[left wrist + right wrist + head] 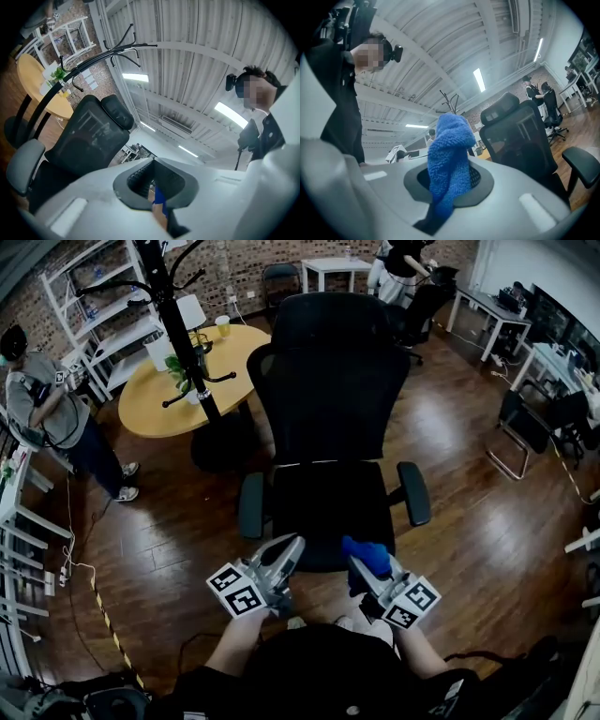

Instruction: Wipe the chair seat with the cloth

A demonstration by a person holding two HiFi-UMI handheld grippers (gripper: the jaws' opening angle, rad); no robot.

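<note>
A black office chair (pixel 328 381) stands right in front of me, its dark seat (pixel 323 507) between two armrests. My right gripper (pixel 364 566) hovers over the seat's front edge, shut on a fluffy blue cloth (pixel 367 554). In the right gripper view the cloth (pixel 449 150) sticks up from between the jaws of the right gripper (pixel 449 190), with the chair back (pixel 520 136) to the right. My left gripper (pixel 289 552) is beside it at the seat's front left, shut and holding nothing. In its own view the left gripper (pixel 157 187) points past the chair back (pixel 89 136).
A round yellow table (pixel 178 381) and a black coat stand (pixel 178 315) are behind the chair on the left. A person (pixel 52 413) stands by white shelves (pixel 98 306). Desks, another person (pixel 403 263) and a folding chair (pixel 525 427) lie farther back and right. Cables (pixel 84 573) run along the floor at left.
</note>
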